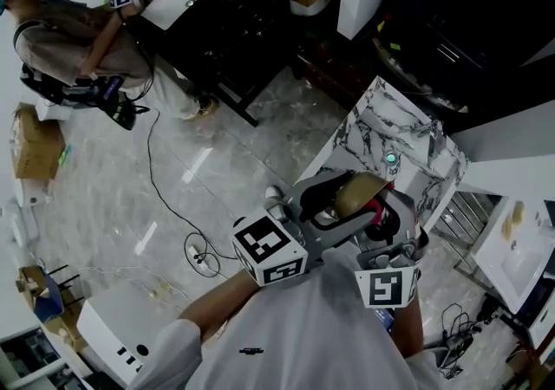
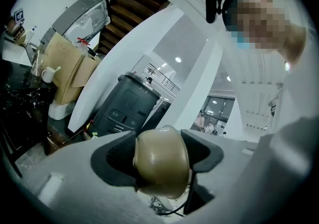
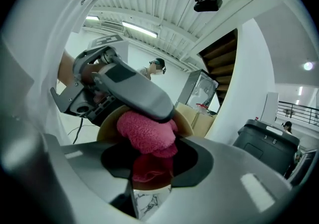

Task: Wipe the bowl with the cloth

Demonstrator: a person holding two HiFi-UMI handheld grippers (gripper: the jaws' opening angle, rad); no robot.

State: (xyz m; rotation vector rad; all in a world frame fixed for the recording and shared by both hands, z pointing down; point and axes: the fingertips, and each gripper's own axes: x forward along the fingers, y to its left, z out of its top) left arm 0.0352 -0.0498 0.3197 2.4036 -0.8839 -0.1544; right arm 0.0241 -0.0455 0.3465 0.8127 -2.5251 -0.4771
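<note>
The left gripper (image 2: pixel 160 143) is clamped on the tan bowl (image 2: pixel 162 168), while the right gripper (image 3: pixel 149 164) pinches the pink cloth (image 3: pixel 146 136) against the bowl's inside.

My right gripper (image 3: pixel 149 161) has its jaws closed on the pink cloth (image 3: pixel 144 136), which is pressed into the tan bowl (image 3: pixel 106 127). I see the left gripper (image 3: pixel 149 104) holding the bowl's rim, one grey jaw lying over the cloth. A marble-patterned surface (image 3: pixel 146 203) shows just below
</note>
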